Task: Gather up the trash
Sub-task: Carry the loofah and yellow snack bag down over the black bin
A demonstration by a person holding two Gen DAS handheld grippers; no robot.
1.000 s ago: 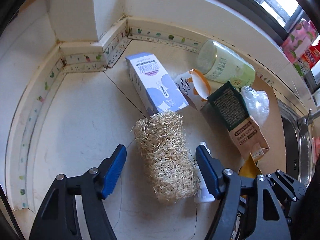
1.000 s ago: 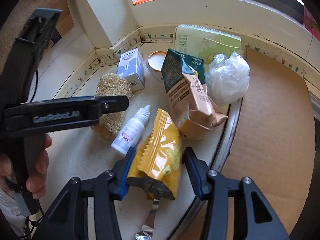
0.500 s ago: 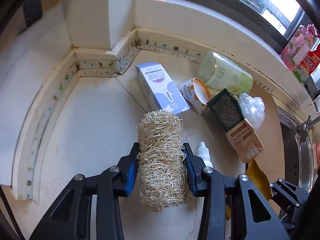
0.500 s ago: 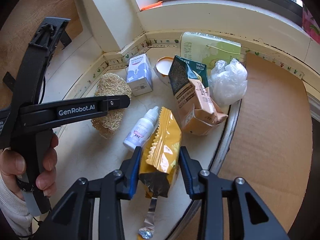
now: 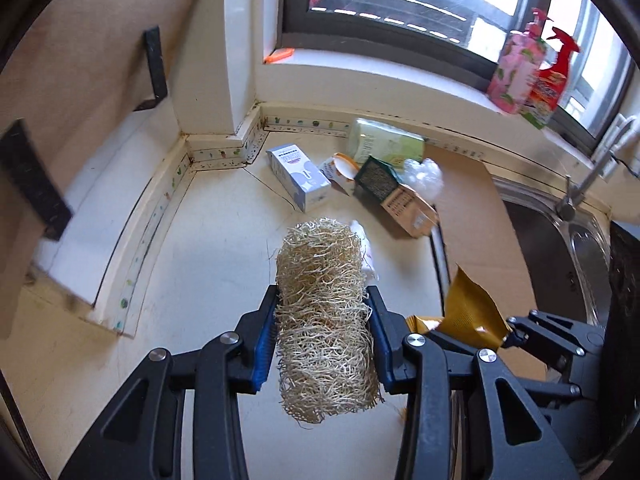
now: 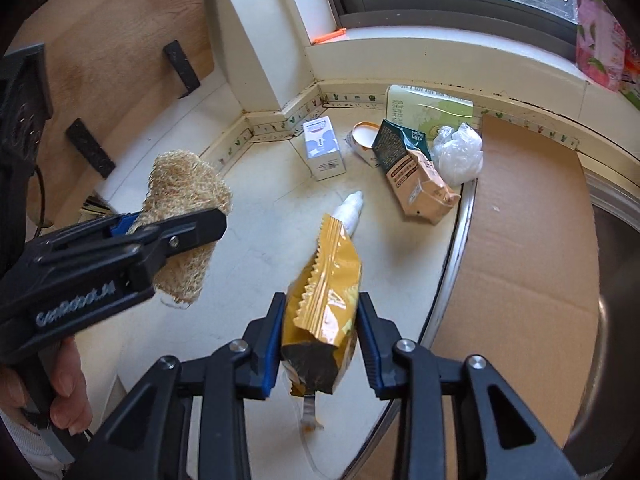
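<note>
Now, from the left wrist camera, the left claw (image 5: 323, 340) is clamped on a tan, fibrous loofah sponge roll (image 5: 324, 320), its blue pads pressed into both sides. A second ago the claw stood open around the roll as it lay on the cream counter (image 5: 208, 248); it has since closed and raised the roll clear of the surface. Beyond it, trash remains grouped near the window wall: a white and blue carton (image 5: 298, 178), a round orange-rimmed tub (image 5: 340, 166), a dark green and brown paper carton (image 5: 394, 196), a pale green pack (image 5: 384, 142) and a crumpled clear plastic bag (image 5: 424, 172).

From the right wrist camera, the right claw (image 6: 320, 336) grips a crinkled yellow snack wrapper (image 6: 324, 296), also lifted off the counter, where a second ago it lay flat between open pads. A small white dropper bottle (image 6: 352, 210) lies on the counter just past the wrapper's top edge. To the left, the other claw holds the loofah in the air.

Both pieces look secured, so carrying them to a bin is likely next; no bin is in view, and several items are left to collect.
</note>
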